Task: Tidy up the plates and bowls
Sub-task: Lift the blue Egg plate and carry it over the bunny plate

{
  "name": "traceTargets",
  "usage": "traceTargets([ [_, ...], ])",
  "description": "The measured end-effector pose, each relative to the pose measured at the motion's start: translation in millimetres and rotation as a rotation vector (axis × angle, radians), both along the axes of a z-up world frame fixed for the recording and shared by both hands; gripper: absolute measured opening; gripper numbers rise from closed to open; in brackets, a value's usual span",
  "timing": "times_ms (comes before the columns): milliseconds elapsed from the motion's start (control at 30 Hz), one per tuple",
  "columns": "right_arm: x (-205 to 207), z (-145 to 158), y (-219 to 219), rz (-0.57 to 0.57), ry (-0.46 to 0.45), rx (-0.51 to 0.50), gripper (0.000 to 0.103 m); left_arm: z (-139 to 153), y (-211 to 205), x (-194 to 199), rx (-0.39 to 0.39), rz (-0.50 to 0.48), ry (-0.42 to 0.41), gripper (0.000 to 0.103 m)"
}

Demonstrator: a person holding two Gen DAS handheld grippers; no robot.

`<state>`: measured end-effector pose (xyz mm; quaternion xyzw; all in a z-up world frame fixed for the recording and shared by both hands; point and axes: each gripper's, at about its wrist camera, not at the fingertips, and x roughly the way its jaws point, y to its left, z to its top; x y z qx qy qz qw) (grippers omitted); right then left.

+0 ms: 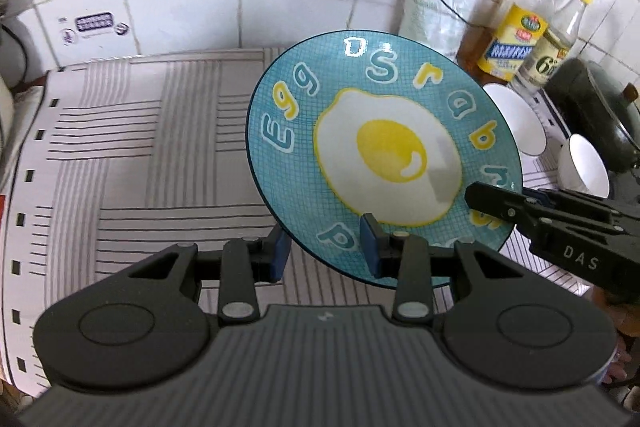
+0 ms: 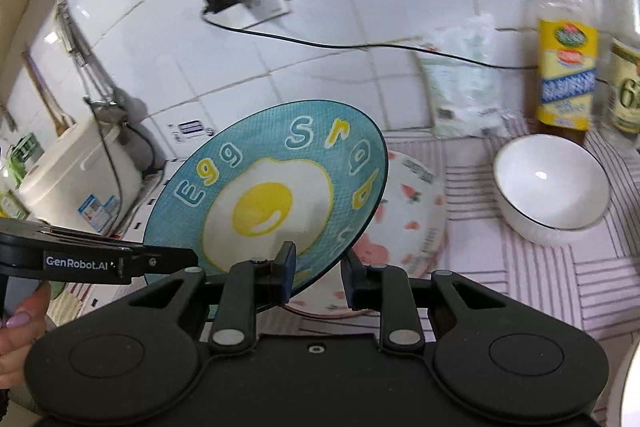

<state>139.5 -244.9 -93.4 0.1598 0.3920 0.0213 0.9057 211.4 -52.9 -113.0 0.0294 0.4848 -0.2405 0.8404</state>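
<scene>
Both jaws clenched on the blue egg plate [image 1: 384, 155]: my left gripper [image 1: 328, 251] pinches the rim at 6 o'clock, my right gripper [image 2: 318, 277] grips the edge around 4. Two grips presumably to stop a tilted plate swinging. It's airborne over the striped mat [image 1: 140, 155]. Pink-patterned plate [image 2: 412, 211] sits underneath; white bowl [image 2: 552, 183] at 2 o'clock, bottles [image 2: 566, 39] behind.

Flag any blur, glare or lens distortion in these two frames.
Left wrist: bottles at the top right smeared, glare on the blue egg plate, tile lines bowed. Right wrist: bottles and pink-print plate blurred, wall tiles strongly curved, corners vignetted.
</scene>
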Motion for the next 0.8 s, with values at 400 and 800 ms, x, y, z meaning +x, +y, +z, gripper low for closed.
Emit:
traceTargets([
  [400, 8, -39, -14, -0.093, 0.051, 0.041, 0.029, -34, -26, 29, 0.062, -0.026, 0.115, 0.036],
  [800, 28, -41, -10, -0.146, 0.198, -0.026, 0.029, -45, -42, 42, 0.061, -0.03, 0.184, 0.036],
])
